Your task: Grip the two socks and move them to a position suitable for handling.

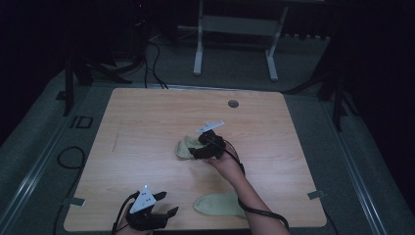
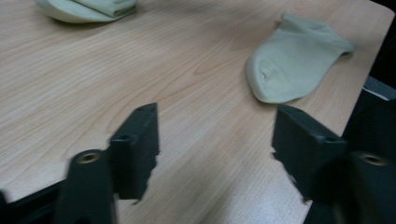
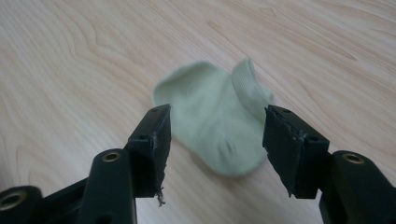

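Two pale green socks lie on the wooden table. One sock is folded over near the middle; in the right gripper view this folded sock lies just beyond the jaws. My right gripper is open, its jaws standing apart on either side of the sock without pressing on it. The other sock lies flat by the near edge, partly under the person's right forearm. My left gripper is open over bare wood at the near left, with nothing between its jaws.
A round grey grommet sits in the table's far side. A white frame stands on the floor behind the table, and cables lie on the floor to the left. Bare wood surrounds both socks.
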`<state>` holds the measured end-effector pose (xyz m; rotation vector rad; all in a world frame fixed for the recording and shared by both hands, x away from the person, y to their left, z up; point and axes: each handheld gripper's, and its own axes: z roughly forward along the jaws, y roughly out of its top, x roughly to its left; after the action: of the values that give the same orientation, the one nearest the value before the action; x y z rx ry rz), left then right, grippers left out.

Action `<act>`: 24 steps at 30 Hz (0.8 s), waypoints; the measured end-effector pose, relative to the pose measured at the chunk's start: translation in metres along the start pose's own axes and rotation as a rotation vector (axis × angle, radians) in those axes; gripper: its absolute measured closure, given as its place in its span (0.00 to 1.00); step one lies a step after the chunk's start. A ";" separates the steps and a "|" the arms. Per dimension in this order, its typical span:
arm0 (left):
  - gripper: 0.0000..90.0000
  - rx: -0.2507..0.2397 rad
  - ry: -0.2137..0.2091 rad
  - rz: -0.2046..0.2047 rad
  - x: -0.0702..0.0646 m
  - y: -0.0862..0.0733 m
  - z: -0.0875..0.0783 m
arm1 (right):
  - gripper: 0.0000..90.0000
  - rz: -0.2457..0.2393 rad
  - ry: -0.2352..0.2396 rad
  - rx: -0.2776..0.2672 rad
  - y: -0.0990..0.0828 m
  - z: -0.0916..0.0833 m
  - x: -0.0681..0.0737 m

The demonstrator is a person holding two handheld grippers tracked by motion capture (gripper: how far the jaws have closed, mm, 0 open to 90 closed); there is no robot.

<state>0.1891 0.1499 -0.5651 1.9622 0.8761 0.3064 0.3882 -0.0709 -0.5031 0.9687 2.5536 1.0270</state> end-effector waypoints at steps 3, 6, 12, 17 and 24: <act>0.23 -0.018 -0.009 -0.007 0.001 0.000 -0.002 | 0.46 0.015 -0.001 0.003 0.008 0.012 0.002; 0.14 -0.020 0.017 -0.003 0.002 0.000 -0.003 | 0.44 0.014 -0.013 0.028 0.013 0.025 0.003; 0.08 -0.040 0.071 -0.012 0.005 0.000 -0.006 | 0.44 0.053 -0.062 0.058 0.018 0.049 0.000; 0.08 -0.044 0.078 -0.022 0.007 -0.001 -0.007 | 0.41 0.075 -0.098 0.100 0.016 0.066 -0.004; 0.08 -0.054 0.069 -0.043 0.009 -0.002 -0.007 | 0.41 -0.020 -0.157 0.107 0.008 0.076 0.011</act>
<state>0.1910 0.1614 -0.5638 1.8900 0.9433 0.3712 0.4161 -0.0189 -0.5525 1.0062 2.5042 0.7831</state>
